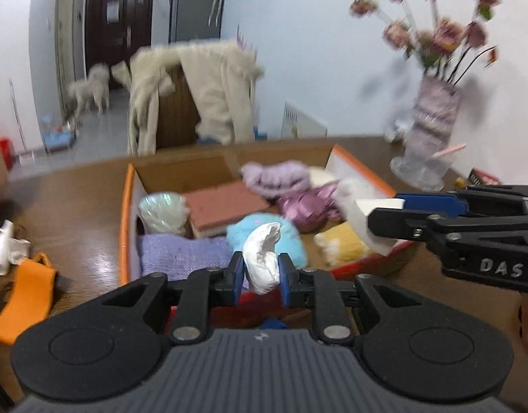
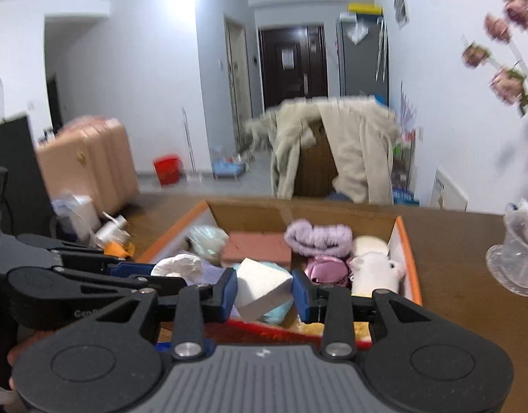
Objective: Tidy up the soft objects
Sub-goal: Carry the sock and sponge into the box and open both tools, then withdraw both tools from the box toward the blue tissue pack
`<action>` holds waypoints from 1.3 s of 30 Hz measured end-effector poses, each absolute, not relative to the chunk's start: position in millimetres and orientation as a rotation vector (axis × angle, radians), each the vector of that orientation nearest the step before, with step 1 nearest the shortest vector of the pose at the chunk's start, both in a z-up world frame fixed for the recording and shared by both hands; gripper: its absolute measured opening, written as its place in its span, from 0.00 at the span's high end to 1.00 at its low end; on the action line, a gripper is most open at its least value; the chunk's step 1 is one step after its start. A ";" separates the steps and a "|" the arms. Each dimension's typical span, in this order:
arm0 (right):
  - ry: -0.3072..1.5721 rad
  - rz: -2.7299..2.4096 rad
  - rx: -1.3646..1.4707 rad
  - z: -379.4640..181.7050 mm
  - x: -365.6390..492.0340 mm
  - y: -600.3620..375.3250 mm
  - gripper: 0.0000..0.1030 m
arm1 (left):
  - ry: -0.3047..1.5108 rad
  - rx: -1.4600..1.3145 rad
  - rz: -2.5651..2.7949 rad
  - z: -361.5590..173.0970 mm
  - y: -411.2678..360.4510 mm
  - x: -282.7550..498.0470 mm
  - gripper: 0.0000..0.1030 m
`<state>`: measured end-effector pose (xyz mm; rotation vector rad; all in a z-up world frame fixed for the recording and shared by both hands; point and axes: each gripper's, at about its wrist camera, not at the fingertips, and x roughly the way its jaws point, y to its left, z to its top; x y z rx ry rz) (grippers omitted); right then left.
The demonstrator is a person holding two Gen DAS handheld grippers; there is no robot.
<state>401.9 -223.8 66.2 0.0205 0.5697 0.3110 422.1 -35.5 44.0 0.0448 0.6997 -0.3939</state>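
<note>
White crumpled soft piece (image 1: 264, 258) sits pinched between the blue pads of the left hand-held gripper (image 1: 262, 277), held up in the air at the near edge of the cardboard box (image 1: 126, 220). White foam wedge (image 2: 262, 287) is clamped between the pads of the right hand-held gripper (image 2: 264, 290), also above the near end of the box. In the left wrist view the right one comes in from the right edge with the wedge at its tip, over the box's right side.

Box stands on the brown wooden table (image 1: 81, 206), orange trim on its walls, flaps open. Inside: light blue fluffy thing (image 1: 291, 241) near the front, lilac knit cloth (image 1: 181, 254) at front left, yellow soft item (image 1: 343, 244) at front right, brick-red sponge block (image 1: 226, 206) in the middle, clear wrapped bundle (image 1: 162, 211) left of it, lilac plush (image 1: 276, 175) at the back, shiny pink item (image 1: 305, 206) just in front of that, white plush (image 2: 375, 268) by the right wall.

On the table beyond the box's right side, glass vase (image 1: 429, 137) with pink flowers (image 1: 446, 31). Orange item (image 1: 26, 296) lies left of the box. Behind the table, a chair draped with a beige coat (image 1: 208, 93). Everything is motion-blurred.
</note>
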 end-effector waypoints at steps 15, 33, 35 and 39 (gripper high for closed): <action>0.737 0.281 -0.026 -1.5 475.5 -206.0 0.60 | 0.857 0.004 -0.370 -6.6 -29.4 483.9 0.44; 0.505 0.286 -0.030 109.2 363.1 -224.6 0.33 | 0.635 0.042 -0.340 98.8 -11.5 362.8 0.21; 0.473 0.294 -0.031 121.1 340.6 -227.3 0.30 | 0.600 0.048 -0.331 111.0 -8.3 337.9 0.18; 0.416 0.299 -0.021 137.0 294.3 -235.2 0.23 | 0.552 0.043 -0.309 124.5 -1.2 285.8 0.13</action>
